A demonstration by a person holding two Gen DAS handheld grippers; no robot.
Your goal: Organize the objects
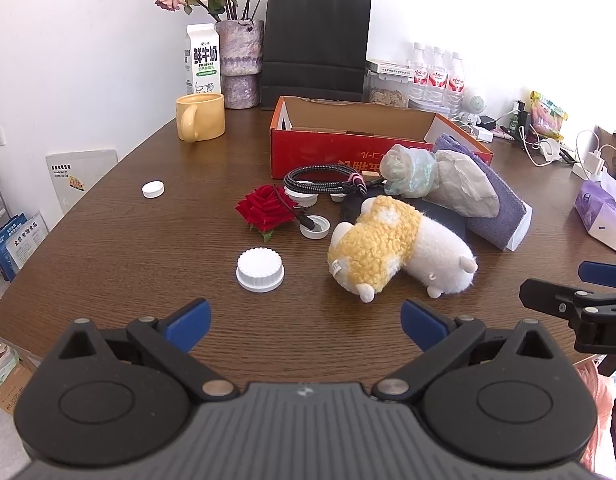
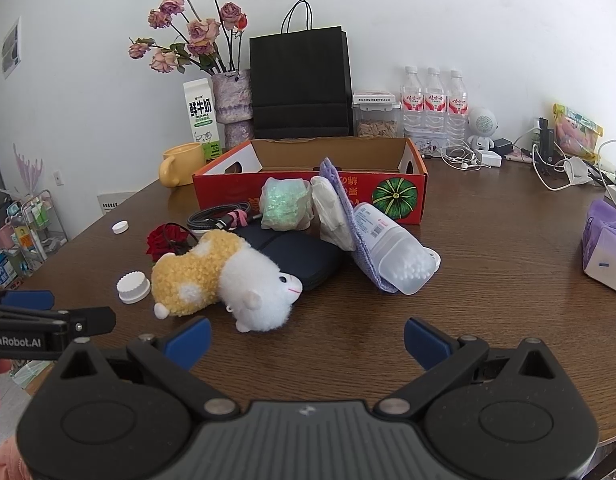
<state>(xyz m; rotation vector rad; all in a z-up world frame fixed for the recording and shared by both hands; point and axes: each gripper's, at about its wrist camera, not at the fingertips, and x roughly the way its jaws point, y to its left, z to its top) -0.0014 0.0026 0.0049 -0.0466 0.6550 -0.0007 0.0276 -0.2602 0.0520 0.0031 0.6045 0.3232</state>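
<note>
A: Both grippers, left gripper (image 1: pixel 306 322) and right gripper (image 2: pixel 307 342), hover over the near tabletop (image 1: pixel 148 240), fingers spread wide, nothing between them.

B: Nearest clutter is the plush sheep (image 2: pixel 228 276), on its side, with a white cap (image 1: pixel 260 270) just beside it. Probably take the sheep across its body.

A: Farther back: rose (image 1: pixel 264 210), coiled cable (image 1: pixel 324 182), wrapped bundles. The red box (image 2: pixel 308 192) behind looks a likely bin; cable could snag.

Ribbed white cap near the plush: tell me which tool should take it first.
Left. The ribbed white cap lies just ahead of the open left tool, nothing between. From the right tool, also open, it sits far to the side beyond the plush sheep.
</note>
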